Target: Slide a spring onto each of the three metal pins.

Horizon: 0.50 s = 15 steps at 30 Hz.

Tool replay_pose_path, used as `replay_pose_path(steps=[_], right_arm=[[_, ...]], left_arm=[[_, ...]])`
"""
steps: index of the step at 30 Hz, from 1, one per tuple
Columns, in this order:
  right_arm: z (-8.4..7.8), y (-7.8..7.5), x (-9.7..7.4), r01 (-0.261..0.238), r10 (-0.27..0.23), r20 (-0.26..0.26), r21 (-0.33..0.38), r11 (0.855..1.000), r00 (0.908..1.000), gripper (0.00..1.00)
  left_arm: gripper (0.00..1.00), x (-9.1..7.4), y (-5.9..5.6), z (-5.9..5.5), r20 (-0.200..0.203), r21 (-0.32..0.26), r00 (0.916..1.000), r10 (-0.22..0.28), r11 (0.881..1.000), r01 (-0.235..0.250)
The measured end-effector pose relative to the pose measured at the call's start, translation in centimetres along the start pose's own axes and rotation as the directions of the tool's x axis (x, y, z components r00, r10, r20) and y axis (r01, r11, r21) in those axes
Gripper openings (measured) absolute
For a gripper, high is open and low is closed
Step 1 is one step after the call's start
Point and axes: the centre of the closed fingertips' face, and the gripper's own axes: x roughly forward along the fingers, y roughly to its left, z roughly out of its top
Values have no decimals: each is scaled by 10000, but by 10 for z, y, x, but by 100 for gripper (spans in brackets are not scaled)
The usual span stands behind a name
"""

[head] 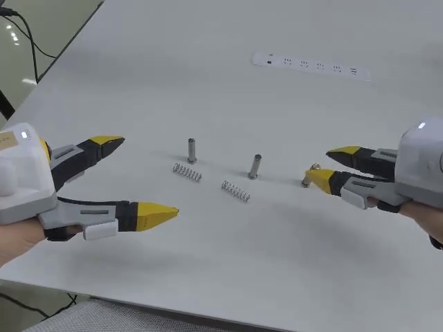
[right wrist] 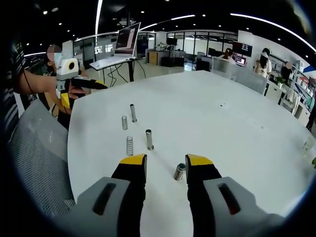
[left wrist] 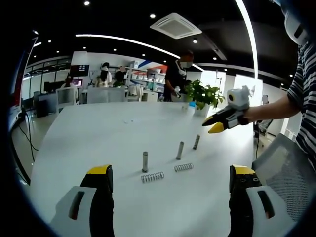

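My left tongs [head: 135, 176] are spread wide with nothing in them, hovering over the table [head: 277, 270] well off to the left of the parts. Next along is the left pin [head: 192, 150], upright and bare, with a loose spring [head: 187, 172] lying flat just in front of it. Then comes the middle pin [head: 255, 167], also bare, and a second spring [head: 235, 191] on its side near the base.

The right pin [right wrist: 179, 171] looks like it already has its coil on. In the right gripper view it sits just ahead of the tips, in the gap between them. My right tongs [head: 329, 164] are partly spread and, as far as I can tell, pinching nothing.

What worries me: those pins seem to just stand there on small feet, so one careless sweep of the right tongs probably tips the finished one. The springs are tiny and round too. Squeeze one off-centre and I reckon it rolls away or pings out, or ends up held crooked and jams on the pin top.
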Motion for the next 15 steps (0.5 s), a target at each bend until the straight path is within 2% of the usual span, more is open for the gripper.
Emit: replay_pose_path(steps=[7, 15], right_arm=[[-1, 17, 0, -325, 325, 71, -4, 9995, 9994, 33], [-12, 30, 2, -623, 624, -118, 67, 9980, 9980, 32]], left_arm=[[97, -1, 0, -1, -10, -20, 10000, 8, 10000, -8], [97, 0, -1, -6, -122, -17, 9999, 3, 10000, -3]])
